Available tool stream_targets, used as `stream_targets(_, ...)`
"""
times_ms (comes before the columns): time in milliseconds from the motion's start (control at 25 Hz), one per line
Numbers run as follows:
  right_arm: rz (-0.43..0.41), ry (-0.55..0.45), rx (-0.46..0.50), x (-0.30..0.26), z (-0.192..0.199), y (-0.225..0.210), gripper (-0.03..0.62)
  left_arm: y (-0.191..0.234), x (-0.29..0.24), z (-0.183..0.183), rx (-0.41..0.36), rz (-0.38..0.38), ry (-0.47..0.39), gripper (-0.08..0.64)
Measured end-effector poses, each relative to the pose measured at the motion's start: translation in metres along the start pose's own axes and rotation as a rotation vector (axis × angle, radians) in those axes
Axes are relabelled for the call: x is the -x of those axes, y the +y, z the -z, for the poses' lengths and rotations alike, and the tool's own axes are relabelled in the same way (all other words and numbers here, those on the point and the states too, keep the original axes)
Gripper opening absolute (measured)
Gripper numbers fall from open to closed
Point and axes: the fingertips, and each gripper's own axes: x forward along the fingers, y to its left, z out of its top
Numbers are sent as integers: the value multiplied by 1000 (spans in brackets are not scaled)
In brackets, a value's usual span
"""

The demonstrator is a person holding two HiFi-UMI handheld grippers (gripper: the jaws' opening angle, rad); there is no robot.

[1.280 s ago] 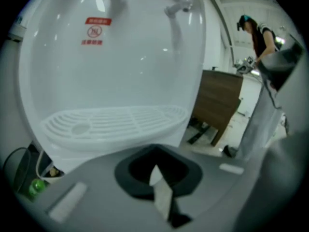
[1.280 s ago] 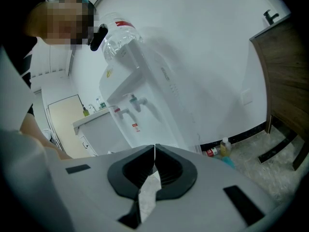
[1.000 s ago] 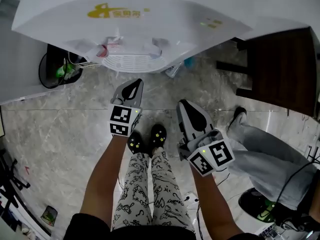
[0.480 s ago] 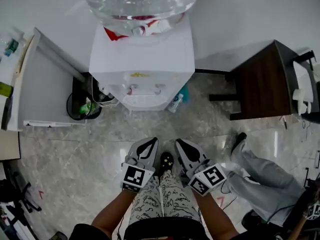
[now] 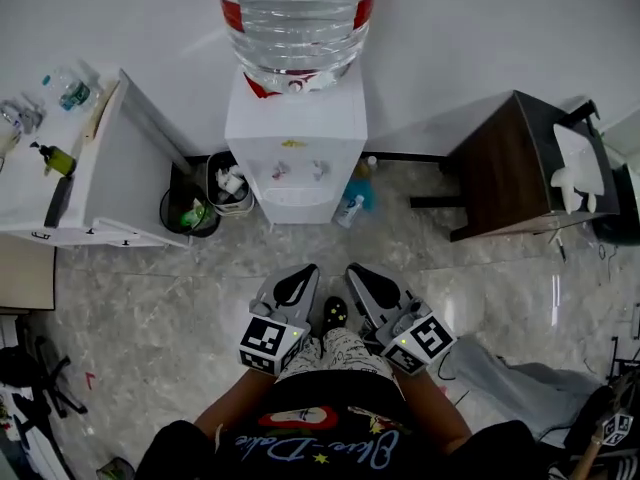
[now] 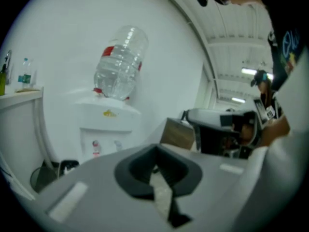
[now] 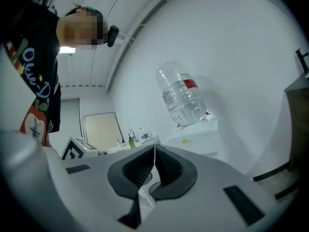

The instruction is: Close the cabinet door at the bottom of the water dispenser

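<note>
Water dispenser (image 5: pixel 295 153) stood against the wall, bottle (image 5: pixel 297 13) upside down on top. The person stood well back from it on the marble floor (image 5: pixel 150 288), facing its front. The cabinet door sat at the bottom of the dispenser's front, too steep an angle in the head view to see, and hidden behind the gripper body in both gripper views. No panel stuck out from the dispenser base, so the door was probably shut, or nearly so. Could not confirm.

Left gripper (image 5: pixel 300 276) and right gripper (image 5: pixel 358 274) were tucked in close to the person's waist, side by side, tips aimed at the dispenser and tilted up so each gripper view caught the bottle. Neither was near the dispenser. Looked like a rest or neutral hold, not a reach: elbows bent, forearms pulled in, marker cubes toward the body.

Left fingers (image 6: pixel 135 173) were pressed together with nothing between them. Right fingers (image 7: pixel 133 170) the same, pads meeting along a thin seam, empty.

White counter (image 5: pixel 110 188) stood left of the dispenser, a trash bin (image 5: pixel 190 213) between the two. Brown side cabinet (image 5: pixel 510 163) stood right of the dispenser, well apart.
</note>
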Motion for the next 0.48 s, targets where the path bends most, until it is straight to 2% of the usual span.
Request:
stream_targets(240,-8,2,-35,17,-9,30,15,-13,52,-27,30,-87,-116,0)
stream_targets(480,-23,12,-37,23,-11,46,15,-15,75,-40,9,-118,-159,0)
